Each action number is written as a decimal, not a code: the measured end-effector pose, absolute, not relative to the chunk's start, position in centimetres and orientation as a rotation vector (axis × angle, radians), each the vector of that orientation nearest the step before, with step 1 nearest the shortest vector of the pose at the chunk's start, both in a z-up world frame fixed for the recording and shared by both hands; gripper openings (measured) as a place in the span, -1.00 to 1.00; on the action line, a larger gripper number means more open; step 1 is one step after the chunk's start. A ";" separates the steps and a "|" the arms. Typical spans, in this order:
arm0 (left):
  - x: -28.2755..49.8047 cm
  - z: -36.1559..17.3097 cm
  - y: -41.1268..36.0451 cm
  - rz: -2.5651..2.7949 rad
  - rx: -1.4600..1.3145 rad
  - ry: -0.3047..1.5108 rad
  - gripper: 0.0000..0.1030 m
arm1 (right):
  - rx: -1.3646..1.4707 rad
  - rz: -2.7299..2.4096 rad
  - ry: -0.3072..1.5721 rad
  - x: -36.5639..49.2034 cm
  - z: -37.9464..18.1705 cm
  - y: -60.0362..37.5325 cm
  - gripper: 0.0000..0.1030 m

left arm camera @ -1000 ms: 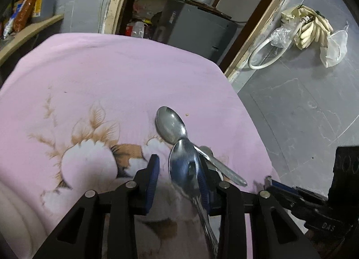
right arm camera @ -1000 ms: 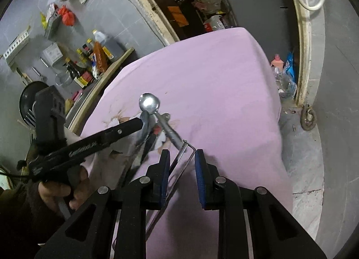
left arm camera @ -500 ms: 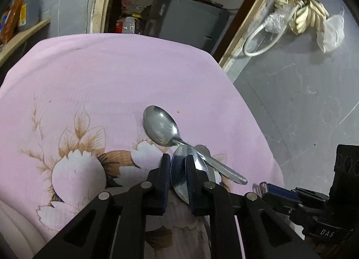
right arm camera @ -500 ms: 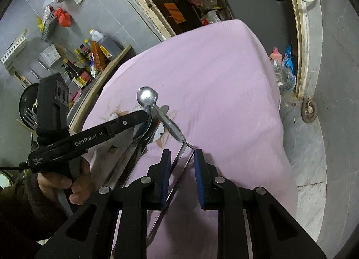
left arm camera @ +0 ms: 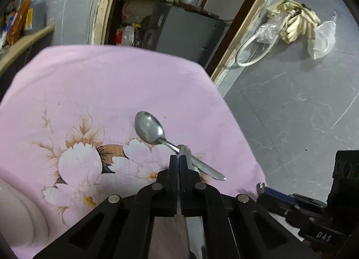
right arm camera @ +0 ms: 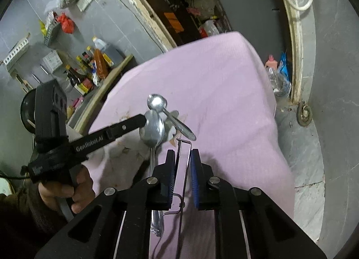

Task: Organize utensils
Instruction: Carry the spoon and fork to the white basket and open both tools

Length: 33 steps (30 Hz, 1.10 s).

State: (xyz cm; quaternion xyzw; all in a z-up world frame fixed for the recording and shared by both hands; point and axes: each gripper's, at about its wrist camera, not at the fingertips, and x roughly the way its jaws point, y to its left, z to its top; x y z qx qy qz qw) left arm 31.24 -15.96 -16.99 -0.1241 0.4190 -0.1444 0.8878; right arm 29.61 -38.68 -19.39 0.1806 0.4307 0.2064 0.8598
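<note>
Two spoons show. The left gripper (left arm camera: 179,162) is clenched on one spoon (right arm camera: 152,130) at its bowl, lifted over the pink cloth (left arm camera: 101,84). A second spoon (left arm camera: 149,127) lies on the cloth just ahead of its tips. The right gripper (right arm camera: 182,162) is clamped around a thin wire utensil (right arm camera: 184,158).

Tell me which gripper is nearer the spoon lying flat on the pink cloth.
Left. The left gripper, shut on a second spoon, sits right at the lying spoon's handle. The right gripper holds a wire piece just short of that handle's end.
</note>
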 end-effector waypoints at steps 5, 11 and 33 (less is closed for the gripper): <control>28.7 -15.0 -16.4 -0.260 -0.237 0.791 -0.97 | 0.381 0.387 0.826 27.9 -17.6 -39.4 -0.78; 25.1 -12.8 -16.5 -0.240 -0.215 0.679 -0.97 | 0.341 0.312 0.705 25.2 -15.4 -39.5 -0.79; 19.3 0.0 -4.0 -0.170 -0.213 0.456 -0.97 | 0.316 0.355 0.472 21.5 -3.4 -31.2 -0.79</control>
